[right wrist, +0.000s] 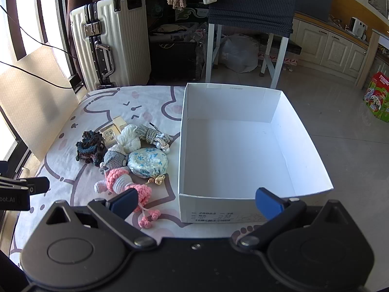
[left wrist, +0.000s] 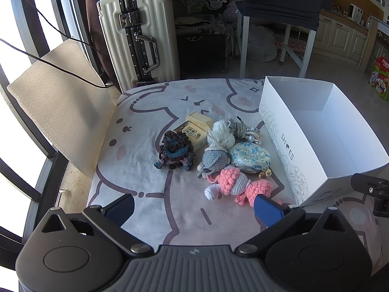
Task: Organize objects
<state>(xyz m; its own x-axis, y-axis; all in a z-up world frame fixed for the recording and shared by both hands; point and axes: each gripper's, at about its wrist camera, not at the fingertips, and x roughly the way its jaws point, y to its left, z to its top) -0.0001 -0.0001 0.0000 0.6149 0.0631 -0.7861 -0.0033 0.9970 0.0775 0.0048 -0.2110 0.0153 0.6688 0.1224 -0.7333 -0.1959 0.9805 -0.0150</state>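
Both the left gripper (left wrist: 194, 206) and right gripper (right wrist: 197, 200) hung with fingers spread, holding nothing, trinkets (left wrist: 216, 146) heaped beside the white box (right wrist: 304, 146) awaiting sorting.

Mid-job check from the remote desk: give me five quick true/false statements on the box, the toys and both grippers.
1. The white box has nothing in it. True.
2. The left gripper is shut on the pink doll. False: it is open and holds nothing; the doll lies on the sheet.
3. The blue pouch lies between the box and the grey doll. True.
4. The right gripper is shut. False: it is open, its fingers wide apart.
5. The dark crochet piece is the toy nearest the box. False: it sits on the far side of the pile from the box.
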